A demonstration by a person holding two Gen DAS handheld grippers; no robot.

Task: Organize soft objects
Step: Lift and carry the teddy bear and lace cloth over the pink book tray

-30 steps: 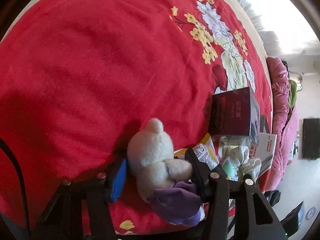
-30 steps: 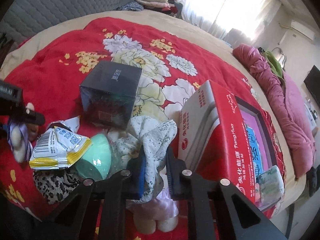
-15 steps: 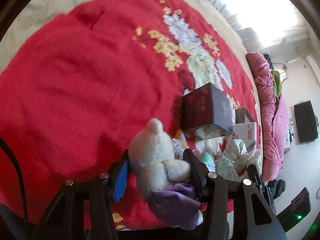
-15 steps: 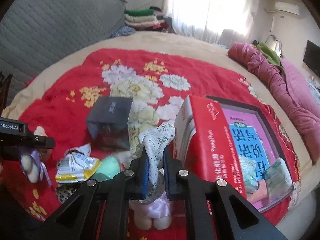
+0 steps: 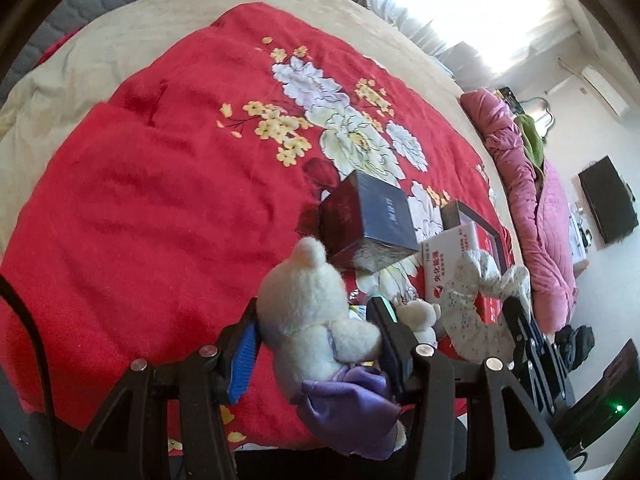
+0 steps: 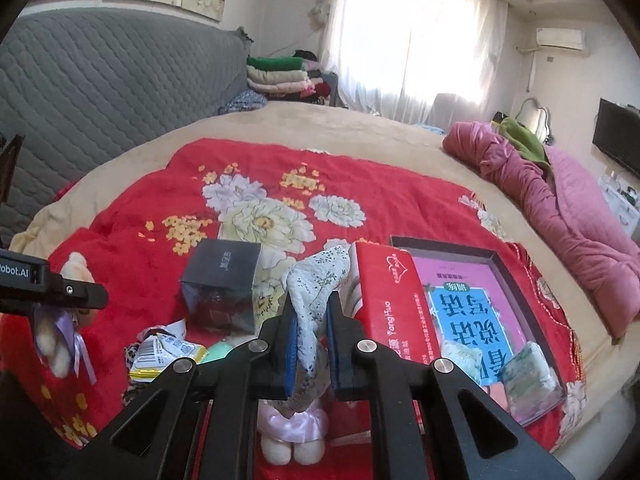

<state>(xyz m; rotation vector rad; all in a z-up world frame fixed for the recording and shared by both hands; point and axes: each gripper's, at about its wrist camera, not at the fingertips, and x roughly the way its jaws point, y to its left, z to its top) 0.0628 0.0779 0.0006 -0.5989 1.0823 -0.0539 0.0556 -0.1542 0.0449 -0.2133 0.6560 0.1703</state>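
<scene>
A white plush bear [image 5: 304,300] in a purple skirt sits between the blue pads of my left gripper [image 5: 316,332], which is shut on its body and holds it above the red floral quilt [image 5: 160,200]. My right gripper [image 6: 310,344] is shut on a white cloth with small green flowers [image 6: 316,292], which stands up out of the jaws and hangs below them. In the left wrist view the same cloth [image 5: 476,300] shows at the right. A second small plush with a pink skirt [image 6: 292,436] lies under the right gripper.
On the quilt lie a dark cube box [image 6: 222,280], a red carton [image 6: 392,304], an open tray with a pink and blue book [image 6: 500,272], a snack packet [image 6: 164,356] and a green item [image 6: 218,350]. A pink duvet [image 6: 560,208] lies at the right.
Both grippers have risen with their loads. The bear has come up off the quilt and the floral cloth has been pulled up out of the pile. Both views now show more of the room.
</scene>
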